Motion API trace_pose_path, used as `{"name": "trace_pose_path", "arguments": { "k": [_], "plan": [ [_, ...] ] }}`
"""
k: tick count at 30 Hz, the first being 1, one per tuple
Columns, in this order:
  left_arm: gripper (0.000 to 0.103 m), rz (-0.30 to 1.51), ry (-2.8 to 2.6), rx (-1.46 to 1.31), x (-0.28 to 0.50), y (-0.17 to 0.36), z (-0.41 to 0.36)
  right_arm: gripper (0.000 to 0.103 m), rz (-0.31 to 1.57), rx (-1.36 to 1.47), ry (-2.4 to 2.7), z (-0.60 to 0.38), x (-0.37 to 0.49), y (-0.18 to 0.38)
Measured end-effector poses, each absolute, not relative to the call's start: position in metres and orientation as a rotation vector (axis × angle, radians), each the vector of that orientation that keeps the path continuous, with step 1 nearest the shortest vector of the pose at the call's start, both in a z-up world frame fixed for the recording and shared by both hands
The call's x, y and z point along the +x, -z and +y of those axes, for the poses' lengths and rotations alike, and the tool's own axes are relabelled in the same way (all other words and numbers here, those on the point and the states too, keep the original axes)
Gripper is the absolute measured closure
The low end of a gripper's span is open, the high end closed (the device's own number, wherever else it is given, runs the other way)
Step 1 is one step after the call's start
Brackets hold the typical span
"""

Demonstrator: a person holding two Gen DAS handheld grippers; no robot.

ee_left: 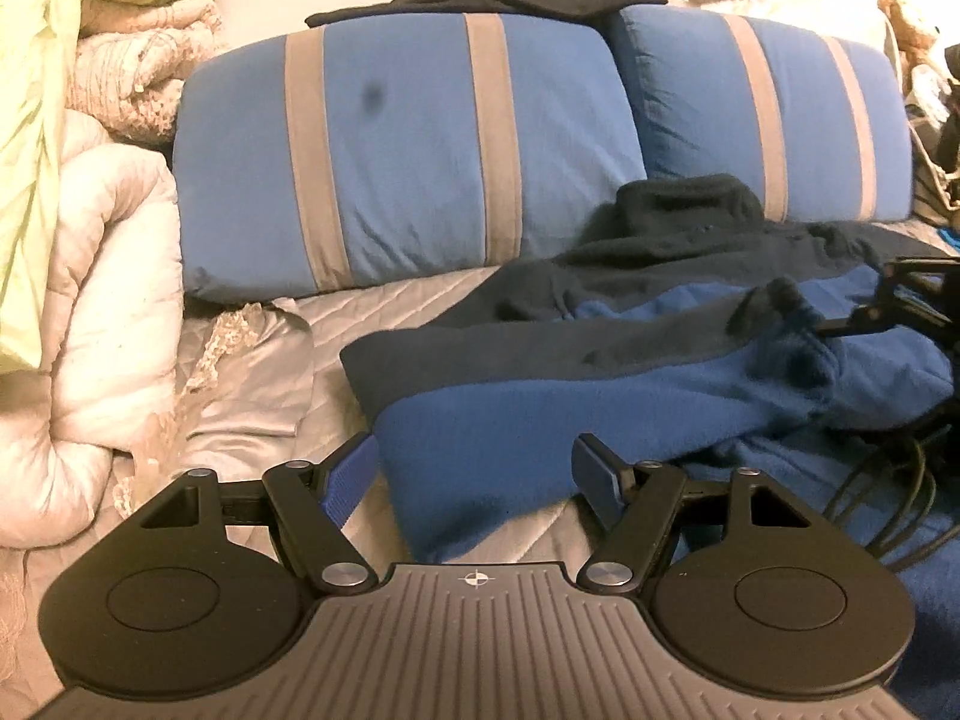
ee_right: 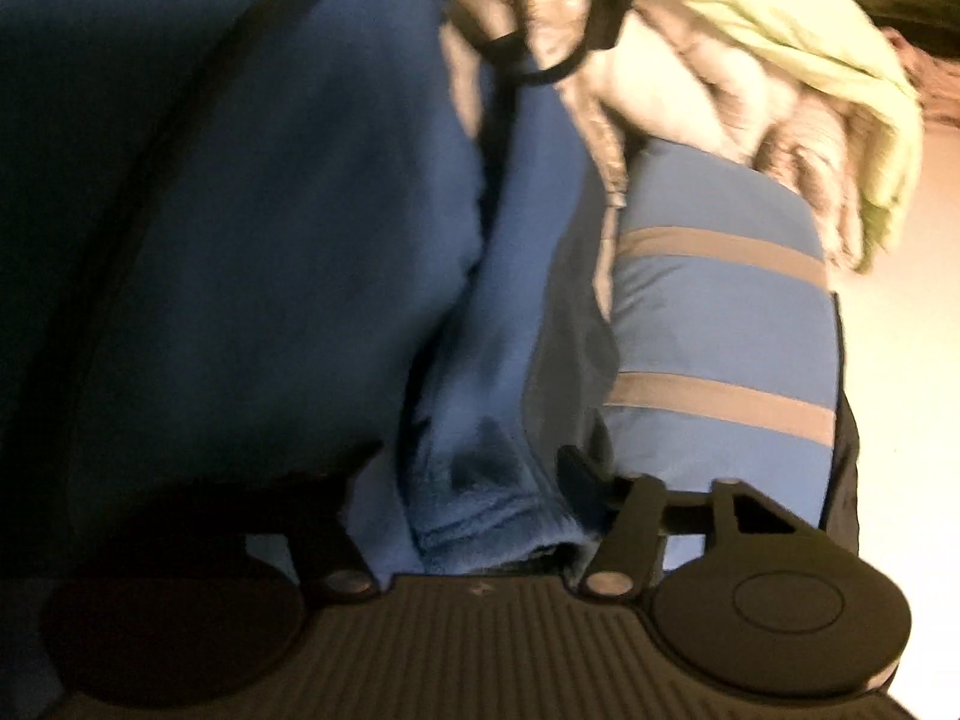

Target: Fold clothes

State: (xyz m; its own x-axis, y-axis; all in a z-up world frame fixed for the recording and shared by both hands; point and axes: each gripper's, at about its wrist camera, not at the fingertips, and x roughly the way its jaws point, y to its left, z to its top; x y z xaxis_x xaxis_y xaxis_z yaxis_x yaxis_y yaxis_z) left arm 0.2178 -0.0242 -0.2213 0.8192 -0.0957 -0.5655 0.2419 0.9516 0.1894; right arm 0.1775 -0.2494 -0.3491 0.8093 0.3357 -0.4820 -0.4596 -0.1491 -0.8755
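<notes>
Left gripper (ee_left: 477,468) is held spread over the hem of the blue fleece jacket (ee_left: 600,420) on the quilted bed (ee_left: 384,306), while the right gripper (ee_right: 474,480) is blurred and its state cannot be told, so the hem should be pinched squarely before folding.

I am seeing the fleece garment (ee_left: 600,372) lying on the bed cover (ee_left: 384,312) in front of two pillows (ee_left: 408,156) sitting side by side, a heap of bedding (ee_left: 90,276) piling up to their left, and cables (ee_left: 888,498) trailing at right.
</notes>
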Motion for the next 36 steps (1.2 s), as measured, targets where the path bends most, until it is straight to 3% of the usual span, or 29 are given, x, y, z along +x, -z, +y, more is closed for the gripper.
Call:
{"name": "trace_pose_path", "arguments": {
  "k": [10, 15, 28, 36],
  "plan": [
    [0.032, 0.606, 0.175, 0.259, 0.218, 0.235, -0.014, 0.067, 0.163, -1.687, -0.722, -0.241, 0.191, 0.365],
    [0.032, 0.605, 0.198, 0.297, 0.218, 0.243, -0.014, 0.091, 0.197, -1.692, -0.688, -0.235, 0.206, 0.356],
    [0.032, 0.601, 0.132, 0.37, 0.245, 0.261, -0.03, 0.095, 0.025, -1.566, -0.416, -0.212, 0.272, 0.221],
    [0.03, 0.575, 0.021, 0.209, 0.28, 0.245, -0.009, 0.095, -0.095, -1.526, -0.2, -0.214, 0.304, 0.163]
  ]
}}
